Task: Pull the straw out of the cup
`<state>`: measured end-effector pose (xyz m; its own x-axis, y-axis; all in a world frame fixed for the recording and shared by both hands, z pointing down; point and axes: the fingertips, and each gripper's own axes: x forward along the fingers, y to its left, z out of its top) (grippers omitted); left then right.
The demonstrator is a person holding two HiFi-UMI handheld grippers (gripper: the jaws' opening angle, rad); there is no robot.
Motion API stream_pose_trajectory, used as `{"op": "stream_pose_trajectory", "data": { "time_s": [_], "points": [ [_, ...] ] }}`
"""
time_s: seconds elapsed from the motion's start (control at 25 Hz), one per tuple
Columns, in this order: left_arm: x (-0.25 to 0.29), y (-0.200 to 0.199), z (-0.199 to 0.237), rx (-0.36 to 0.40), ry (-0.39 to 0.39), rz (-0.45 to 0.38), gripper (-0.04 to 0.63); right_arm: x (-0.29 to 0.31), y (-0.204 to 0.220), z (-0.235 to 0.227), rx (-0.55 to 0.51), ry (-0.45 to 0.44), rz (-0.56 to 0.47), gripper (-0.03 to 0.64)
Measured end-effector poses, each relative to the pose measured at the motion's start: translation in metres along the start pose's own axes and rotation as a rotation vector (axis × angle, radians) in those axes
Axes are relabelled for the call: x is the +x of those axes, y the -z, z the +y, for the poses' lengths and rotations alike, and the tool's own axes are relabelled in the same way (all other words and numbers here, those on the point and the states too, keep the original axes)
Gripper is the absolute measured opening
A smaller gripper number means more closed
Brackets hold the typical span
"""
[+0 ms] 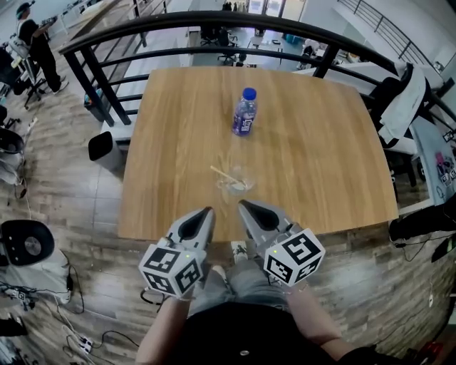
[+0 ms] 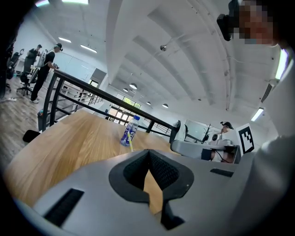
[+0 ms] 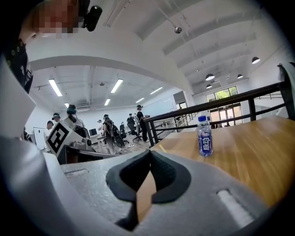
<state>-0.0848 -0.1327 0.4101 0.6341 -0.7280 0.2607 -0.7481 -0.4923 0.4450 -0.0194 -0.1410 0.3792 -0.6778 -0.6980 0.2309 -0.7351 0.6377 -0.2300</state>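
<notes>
A clear plastic cup (image 1: 236, 181) stands near the front middle of the wooden table (image 1: 313, 157). A pale yellow straw (image 1: 222, 173) leans out of it toward the left. Both grippers hover at the table's front edge, just short of the cup and apart from it. My left gripper (image 1: 208, 211) is to the cup's lower left, my right gripper (image 1: 243, 205) directly below it. Each has its jaws closed tip to tip with nothing between them. In the left gripper view the straw's tip (image 2: 130, 144) pokes up above the left gripper (image 2: 148, 151). The right gripper (image 3: 150, 152) hides the cup.
A purple-labelled water bottle (image 1: 244, 114) (image 2: 129, 131) (image 3: 204, 137) stands upright at the table's middle, beyond the cup. A black railing (image 1: 214, 21) curves round the far side. A jacket hangs over a chair (image 1: 402, 100) at the right. People stand far off at the left.
</notes>
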Motion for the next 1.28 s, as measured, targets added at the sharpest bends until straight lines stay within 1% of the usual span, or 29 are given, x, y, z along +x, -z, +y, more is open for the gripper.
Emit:
{"op": "stream_pose_trajectory", "data": {
  "time_s": [0.2, 0.32, 0.6, 0.84, 0.88, 0.92, 1.16, 1.28],
  "points": [
    [0.024, -0.006, 0.014, -0.023, -0.032, -0.003, 0.012, 0.022, 0.003, -0.027, -0.015, -0.024, 0.05, -0.002],
    [0.036, -0.006, 0.021, -0.038, -0.056, -0.004, 0.012, 0.033, 0.004, -0.04, -0.046, -0.04, 0.077, 0.0],
    [0.06, 0.001, 0.035, -0.09, -0.092, 0.005, 0.012, 0.058, 0.007, -0.055, -0.13, -0.123, 0.138, 0.0],
    [0.07, 0.01, 0.046, -0.117, -0.119, 0.013, 0.012, 0.074, 0.012, -0.062, -0.192, -0.169, 0.187, 0.002],
    [0.071, 0.012, 0.048, -0.121, -0.125, 0.014, 0.012, 0.076, 0.015, -0.062, -0.213, -0.179, 0.2, 0.038],
    [0.071, 0.014, 0.05, -0.127, -0.132, 0.014, 0.012, 0.078, 0.017, -0.062, -0.236, -0.188, 0.212, 0.058],
    [0.069, 0.023, 0.058, -0.153, -0.16, 0.01, 0.012, 0.089, 0.024, -0.061, -0.346, -0.207, 0.252, 0.061],
    [0.067, 0.028, 0.063, -0.163, -0.173, 0.006, 0.012, 0.098, 0.029, -0.059, -0.371, -0.229, 0.277, 0.075]
  ]
}}
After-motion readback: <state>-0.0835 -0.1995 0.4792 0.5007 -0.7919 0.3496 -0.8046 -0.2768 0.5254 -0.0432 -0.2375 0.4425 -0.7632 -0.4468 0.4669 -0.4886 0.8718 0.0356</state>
